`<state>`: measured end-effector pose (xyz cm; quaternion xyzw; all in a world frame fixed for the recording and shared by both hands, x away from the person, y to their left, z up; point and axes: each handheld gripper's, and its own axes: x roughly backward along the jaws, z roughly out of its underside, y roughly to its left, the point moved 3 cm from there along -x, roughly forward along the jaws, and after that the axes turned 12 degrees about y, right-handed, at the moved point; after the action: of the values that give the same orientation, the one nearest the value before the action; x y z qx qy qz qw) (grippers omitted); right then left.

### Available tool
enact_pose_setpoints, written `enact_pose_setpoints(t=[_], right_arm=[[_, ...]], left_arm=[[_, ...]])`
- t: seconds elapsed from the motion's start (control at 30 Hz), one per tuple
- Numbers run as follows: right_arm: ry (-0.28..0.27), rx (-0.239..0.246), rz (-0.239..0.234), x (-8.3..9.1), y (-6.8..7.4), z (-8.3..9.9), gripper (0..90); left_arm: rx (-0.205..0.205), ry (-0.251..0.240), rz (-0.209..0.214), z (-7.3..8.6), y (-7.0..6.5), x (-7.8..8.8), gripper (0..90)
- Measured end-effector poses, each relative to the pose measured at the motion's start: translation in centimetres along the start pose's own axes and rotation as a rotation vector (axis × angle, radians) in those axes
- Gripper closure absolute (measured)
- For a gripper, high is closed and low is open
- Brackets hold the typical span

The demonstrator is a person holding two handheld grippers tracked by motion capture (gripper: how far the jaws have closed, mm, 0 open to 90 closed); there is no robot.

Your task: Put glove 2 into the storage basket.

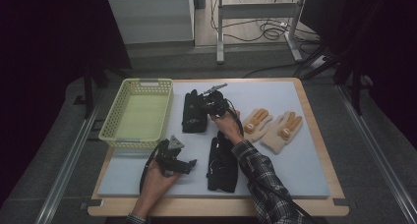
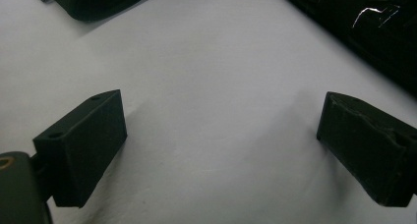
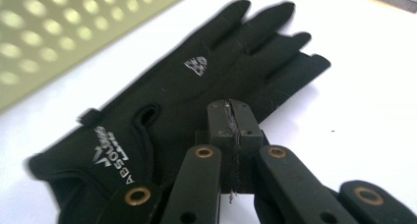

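Observation:
Two black gloves lie on the pale mat: one (image 1: 193, 117) beside the basket, the other (image 1: 222, 162) nearer the person. My right gripper (image 1: 209, 107) is down on the far glove's right side. In the right gripper view its jaws (image 3: 231, 110) are pressed together at the edge of that glove (image 3: 187, 86), pinching the fabric; the exact contact is hidden by the tips. My left gripper (image 1: 189, 165) rests low over bare mat, left of the near glove. Its jaws (image 2: 221, 145) stand wide open with nothing between them, and the near glove (image 2: 373, 32) lies beyond them.
A yellow perforated basket (image 1: 169, 111) stands at the mat's back left, also seen close by (image 3: 74, 32) in the right gripper view. A pair of tan gloves (image 1: 273, 128) lies on the right of the mat. The wooden table edge (image 1: 216, 207) runs along the front.

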<state>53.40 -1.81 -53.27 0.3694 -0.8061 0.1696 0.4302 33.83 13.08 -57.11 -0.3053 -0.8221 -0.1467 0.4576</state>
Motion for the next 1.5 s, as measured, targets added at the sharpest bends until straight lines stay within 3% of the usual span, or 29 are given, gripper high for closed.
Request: enact_pose_setpoints(t=[0.33, 0.77, 1.07, 1.5], right_arm=[[-0.067, -0.021, -0.038, 4.0, 0.6, 0.4, 88.8], [-0.142, -0.04, -0.1, 9.4, 1.3, 2.3, 88.8], [-0.164, 0.004, -0.125, 13.2, 4.0, 5.0, 88.7], [-0.18, 0.005, -0.167, 16.4, 7.0, 9.7, 88.7]], left_arm=[[0.0, -0.001, 0.0, 0.0, 0.0, 0.0, 5.1], [-0.003, 0.001, -0.001, 0.0, 0.0, 0.0, 5.1], [-0.003, 0.0, -0.001, 0.0, 0.0, 0.0, 5.1], [0.003, -0.002, 0.001, 0.0, 0.0, 0.0, 5.1]])
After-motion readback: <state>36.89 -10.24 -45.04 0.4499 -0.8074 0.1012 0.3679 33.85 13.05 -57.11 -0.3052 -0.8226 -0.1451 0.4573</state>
